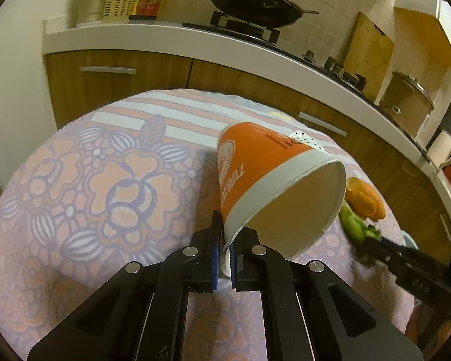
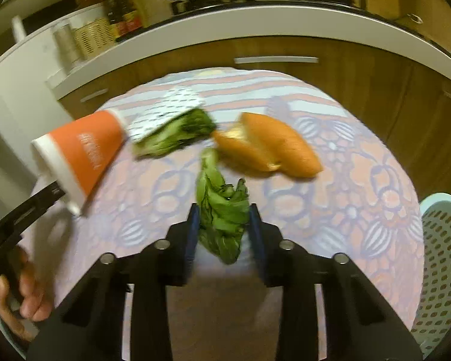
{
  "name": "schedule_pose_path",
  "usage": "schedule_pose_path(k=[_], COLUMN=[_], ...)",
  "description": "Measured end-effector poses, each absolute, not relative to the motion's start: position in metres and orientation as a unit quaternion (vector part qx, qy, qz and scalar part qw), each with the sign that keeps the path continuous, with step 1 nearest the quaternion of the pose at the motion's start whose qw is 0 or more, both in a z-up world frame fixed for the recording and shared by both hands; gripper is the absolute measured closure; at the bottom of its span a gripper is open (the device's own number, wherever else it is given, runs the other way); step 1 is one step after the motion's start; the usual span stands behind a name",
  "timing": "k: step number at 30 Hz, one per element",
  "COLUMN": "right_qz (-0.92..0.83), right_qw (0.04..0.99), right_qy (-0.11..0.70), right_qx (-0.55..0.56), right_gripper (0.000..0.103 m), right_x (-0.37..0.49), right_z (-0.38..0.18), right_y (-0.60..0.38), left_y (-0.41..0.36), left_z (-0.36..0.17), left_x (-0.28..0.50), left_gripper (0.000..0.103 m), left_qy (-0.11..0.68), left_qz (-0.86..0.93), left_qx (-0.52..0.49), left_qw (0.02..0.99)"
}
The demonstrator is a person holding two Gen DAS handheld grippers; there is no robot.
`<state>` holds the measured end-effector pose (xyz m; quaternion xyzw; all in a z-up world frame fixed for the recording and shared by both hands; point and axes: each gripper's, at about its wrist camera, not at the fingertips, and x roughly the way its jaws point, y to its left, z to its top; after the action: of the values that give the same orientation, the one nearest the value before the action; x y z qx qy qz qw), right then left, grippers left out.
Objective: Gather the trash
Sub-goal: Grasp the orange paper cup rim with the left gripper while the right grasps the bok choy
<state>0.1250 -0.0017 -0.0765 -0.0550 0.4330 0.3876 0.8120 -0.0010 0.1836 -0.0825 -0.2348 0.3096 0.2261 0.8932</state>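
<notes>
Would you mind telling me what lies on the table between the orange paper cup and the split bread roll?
In the right wrist view, a dark green broccoli piece on white dotted paper.

Right tool (image 2: 224, 219) clamped on green leaf (image 2: 222, 210), above flowered tablecloth (image 2: 360, 165).

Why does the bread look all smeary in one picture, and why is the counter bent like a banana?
In the right wrist view the bread, broccoli and cup are smeared by motion blur; the leaf in the right gripper stays sharper. The left wrist view is crisp. Both views have fisheye lenses, so the straight counter curves and the corners go dark.
</notes>
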Motion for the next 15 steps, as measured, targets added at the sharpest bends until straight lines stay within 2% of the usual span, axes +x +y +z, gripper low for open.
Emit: schedule_pose_path(k=[8,9,11,12,15], right_qz=[0.412,0.406,0.396,0.392,0.4], right_qw=[0.785,0.787,0.791,0.795,0.794], right_qy=[0.46,0.462,0.465,0.463,0.457], right_qx=[-0.05,-0.046,-0.032,-0.024,-0.019], right_gripper=[0.08,0.076,0.06,0.048,0.046], right_x=[0.107,0.11,0.115,0.117,0.115], right_z=[-0.077,-0.077,-0.077,-0.076,-0.071], right_y=[0.005,0.003,0.0,-0.001,0.008], left_y=[0.19,0.19,0.189,0.189,0.19], left_z=[-0.085,-0.086,-0.086,-0.086,-0.086], left_x=[-0.006,-0.006,-0.005,-0.005,-0.004], left_gripper=[0.1,0.1,0.1,0.1,0.1], left_qy=[0.302,0.302,0.303,0.303,0.304], left_qz=[0.217,0.217,0.217,0.216,0.214], left_qx=[-0.26,-0.26,-0.257,-0.256,-0.252], left_qw=[0.891,0.891,0.892,0.892,0.893])
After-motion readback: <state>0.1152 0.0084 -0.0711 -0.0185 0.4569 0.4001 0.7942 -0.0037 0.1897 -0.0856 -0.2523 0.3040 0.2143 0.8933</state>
